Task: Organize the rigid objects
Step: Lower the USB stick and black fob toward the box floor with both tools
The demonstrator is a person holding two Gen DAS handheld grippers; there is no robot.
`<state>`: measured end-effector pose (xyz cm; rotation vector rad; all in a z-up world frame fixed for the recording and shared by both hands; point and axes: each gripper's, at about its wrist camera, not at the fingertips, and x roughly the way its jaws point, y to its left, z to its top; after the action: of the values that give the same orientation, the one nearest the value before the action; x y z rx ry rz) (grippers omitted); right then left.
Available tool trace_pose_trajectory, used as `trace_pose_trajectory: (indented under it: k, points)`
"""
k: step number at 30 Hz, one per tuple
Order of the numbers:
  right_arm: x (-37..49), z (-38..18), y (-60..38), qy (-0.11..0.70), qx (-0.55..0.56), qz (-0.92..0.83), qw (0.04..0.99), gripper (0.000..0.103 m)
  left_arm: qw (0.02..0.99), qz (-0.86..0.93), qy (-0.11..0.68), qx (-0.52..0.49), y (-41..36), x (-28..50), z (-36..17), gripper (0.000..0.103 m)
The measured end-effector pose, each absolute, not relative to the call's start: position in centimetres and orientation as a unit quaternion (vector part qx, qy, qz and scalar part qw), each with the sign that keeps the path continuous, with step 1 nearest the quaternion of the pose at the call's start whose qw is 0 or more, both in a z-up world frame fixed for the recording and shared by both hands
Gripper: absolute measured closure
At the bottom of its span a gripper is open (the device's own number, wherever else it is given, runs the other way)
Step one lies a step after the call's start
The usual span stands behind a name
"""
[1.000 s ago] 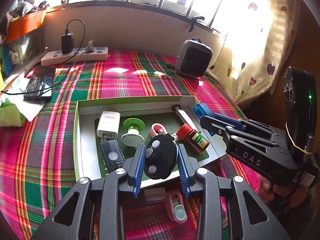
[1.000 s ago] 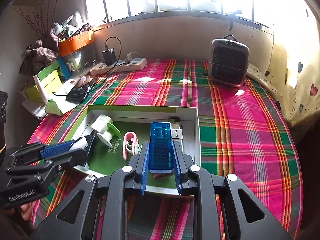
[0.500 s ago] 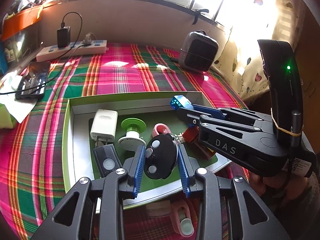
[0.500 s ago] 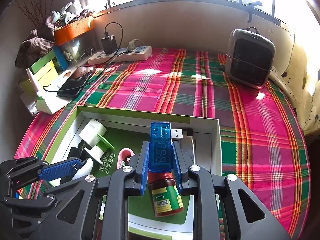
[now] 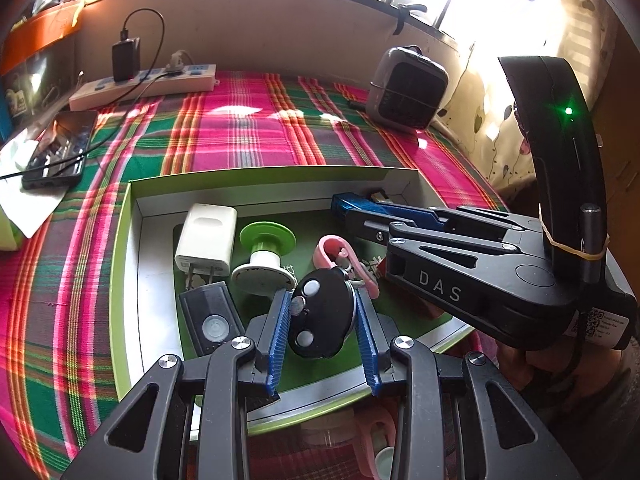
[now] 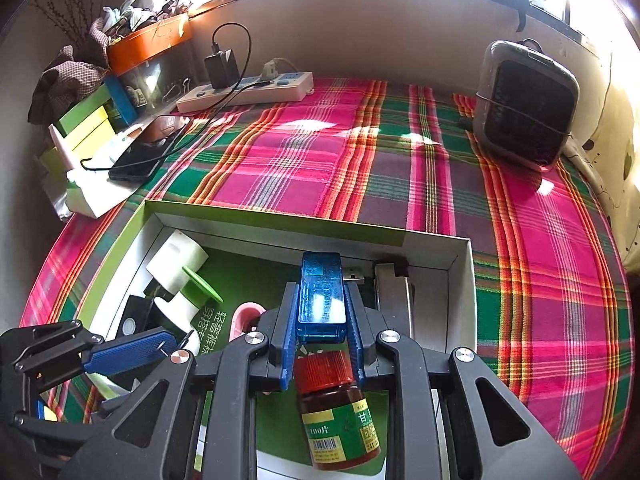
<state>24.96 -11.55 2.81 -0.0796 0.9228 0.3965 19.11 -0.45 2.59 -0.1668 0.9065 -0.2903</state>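
Compared with a second ago, I have brought both grippers forward over the shallow green-rimmed cardboard tray [image 5: 120, 248], and my right one now reaches across it.

On the left, my left gripper [image 5: 324, 320] is closed on the black oval key fob with round buttons [image 5: 322, 312], which sits snug between the two blue ridged pads just above the tray floor. Below and beside it lie a white plug adapter [image 5: 206, 236], a small dark remote [image 5: 210, 322], a green and white spool [image 5: 264, 256] and a pink clip [image 5: 340, 252].

To the right, my right gripper [image 6: 322, 320] is squeezed on the clear blue USB stick [image 6: 322, 296], its metal plug pointing at the far right corner of the tray. Right under those jaws lies a brown pill bottle with a red cap [image 6: 336, 408]; its green label reads "100" plus Chinese letters. The side of the right gripper says "DAS".
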Motion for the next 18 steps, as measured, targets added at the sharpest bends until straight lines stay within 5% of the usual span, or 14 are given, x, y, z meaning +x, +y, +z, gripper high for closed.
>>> trace_pose_trajectory:
  k: [18]
  points:
    - [25.34,1.73,-11.35,0.452,-0.039,0.189,0.871,0.08,0.881,-0.14,0.444,-0.081,-0.55,19.43,1.99,0.072]
